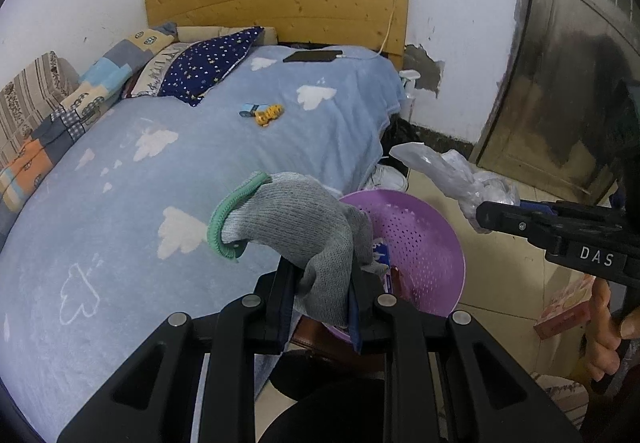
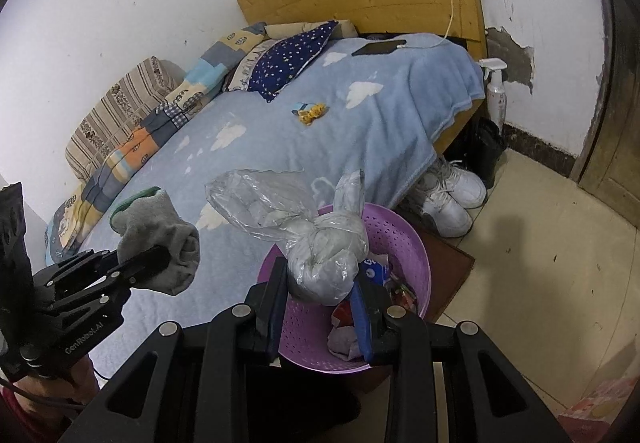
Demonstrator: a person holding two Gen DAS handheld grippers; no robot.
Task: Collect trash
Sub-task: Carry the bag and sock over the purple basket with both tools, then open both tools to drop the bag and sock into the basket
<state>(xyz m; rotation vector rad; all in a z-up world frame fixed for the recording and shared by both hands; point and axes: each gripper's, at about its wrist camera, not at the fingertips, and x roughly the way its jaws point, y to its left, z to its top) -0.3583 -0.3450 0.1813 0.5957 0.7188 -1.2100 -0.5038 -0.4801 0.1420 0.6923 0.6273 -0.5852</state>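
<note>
Both grippers clamped: right gripper (image 2: 320, 295) holds knotted plastic bag (image 2: 320, 255) above purple basket (image 2: 416, 243) at lower centre, left gripper (image 1: 324, 291) pinches grey sock (image 1: 296, 227) beside its rim — early release risks dropping it onto the bed (image 1: 160, 163).

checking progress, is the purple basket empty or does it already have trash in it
Not empty. The right wrist view shows the purple basket already holding wrappers and crumpled paper at the bottom.

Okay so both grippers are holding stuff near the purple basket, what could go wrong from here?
1. The right gripper pinches the knotted plastic bag only at its bottom; it could slip and miss the purple basket.
2. The gray sock in the left gripper hangs at the basket's edge, so it might drop on the bed instead.
</note>
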